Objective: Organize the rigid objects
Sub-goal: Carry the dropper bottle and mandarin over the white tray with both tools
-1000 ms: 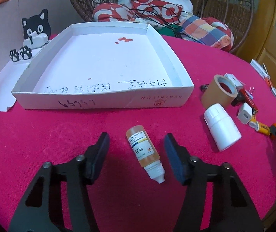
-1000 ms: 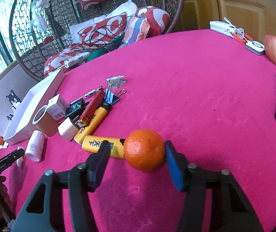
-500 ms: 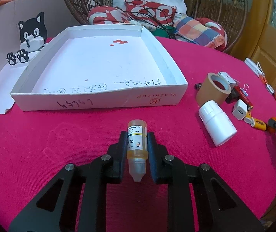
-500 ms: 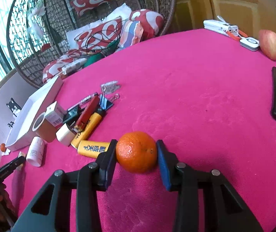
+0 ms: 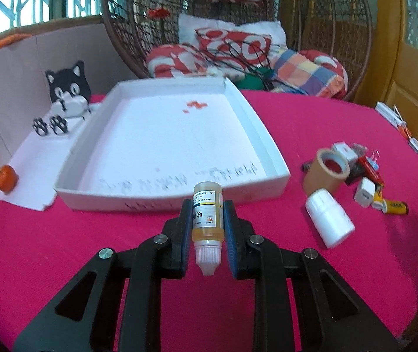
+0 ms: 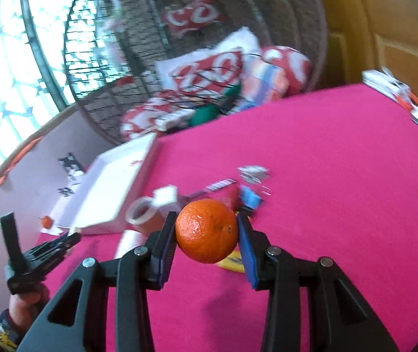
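One white tray (image 5: 270,158) is seen on the pink table (image 5: 62,249). One orange (image 6: 206,230) is clamped in the right gripper (image 6: 207,236), lifted. One dropper bottle (image 5: 207,220) is pinched by the left gripper (image 5: 207,228), before the tray.

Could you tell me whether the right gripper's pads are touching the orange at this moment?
Touching. The right wrist view shows the right gripper with both pads pressed against the orange's sides.
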Demonstrator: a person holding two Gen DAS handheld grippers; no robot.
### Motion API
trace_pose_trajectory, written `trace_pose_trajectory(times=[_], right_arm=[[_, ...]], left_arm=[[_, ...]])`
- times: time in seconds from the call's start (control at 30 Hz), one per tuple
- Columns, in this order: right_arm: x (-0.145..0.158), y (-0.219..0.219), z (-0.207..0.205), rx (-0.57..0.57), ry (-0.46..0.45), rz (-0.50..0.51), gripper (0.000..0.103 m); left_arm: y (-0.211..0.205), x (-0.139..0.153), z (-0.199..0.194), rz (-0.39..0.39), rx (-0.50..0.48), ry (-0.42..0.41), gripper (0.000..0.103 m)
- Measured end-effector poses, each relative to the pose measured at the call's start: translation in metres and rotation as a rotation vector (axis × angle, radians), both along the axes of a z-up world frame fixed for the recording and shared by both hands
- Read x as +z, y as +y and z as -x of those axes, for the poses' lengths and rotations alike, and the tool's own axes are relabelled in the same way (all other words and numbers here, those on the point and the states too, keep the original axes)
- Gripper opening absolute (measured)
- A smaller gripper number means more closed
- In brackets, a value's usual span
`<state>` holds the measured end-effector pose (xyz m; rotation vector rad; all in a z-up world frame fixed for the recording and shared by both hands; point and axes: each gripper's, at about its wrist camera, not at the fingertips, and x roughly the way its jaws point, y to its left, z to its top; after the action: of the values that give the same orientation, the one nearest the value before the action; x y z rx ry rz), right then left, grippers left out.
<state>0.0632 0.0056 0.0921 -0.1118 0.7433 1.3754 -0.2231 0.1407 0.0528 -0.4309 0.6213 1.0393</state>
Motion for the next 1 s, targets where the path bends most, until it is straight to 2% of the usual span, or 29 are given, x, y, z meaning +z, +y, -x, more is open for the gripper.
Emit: trace_pose_trajectory(times=[0.2,0.47,0.57,0.63,0.7,0.8,1.0], right_arm=[[0.037,0.033,0.025,0.078,-0.054,-0.073,0.039],[0.083,0.091,0.066,0.166,-0.128,-0.169,0.039],[0.089,0.121,0.082,0.199,-0.146,-0.177,0.039],[0.087,0.141,0.091,0.215,-0.159,-0.162,0.039],[0.077,0.163,0.101,0.235,-0.162,-0.125,0.039],[0.051,0.196,0.114,0.257,-0.159,-0.037,0.039],[-0.003,0.244,0.131,0.292,-0.165,0.138,0.04]], left_arm=[[0.016,0.027,0.019,-0.054,0.044,-0.037,0.02],[0.053,0.103,0.032,-0.189,0.067,-0.077,0.02],[0.082,0.126,0.029,-0.209,0.08,-0.092,0.02],[0.102,0.131,0.027,-0.193,0.087,-0.09,0.02],[0.121,0.128,0.023,-0.162,0.078,-0.087,0.02],[0.143,0.108,0.017,-0.108,0.091,-0.031,0.02],[0.171,0.045,0.009,0.049,0.124,0.035,0.02]])
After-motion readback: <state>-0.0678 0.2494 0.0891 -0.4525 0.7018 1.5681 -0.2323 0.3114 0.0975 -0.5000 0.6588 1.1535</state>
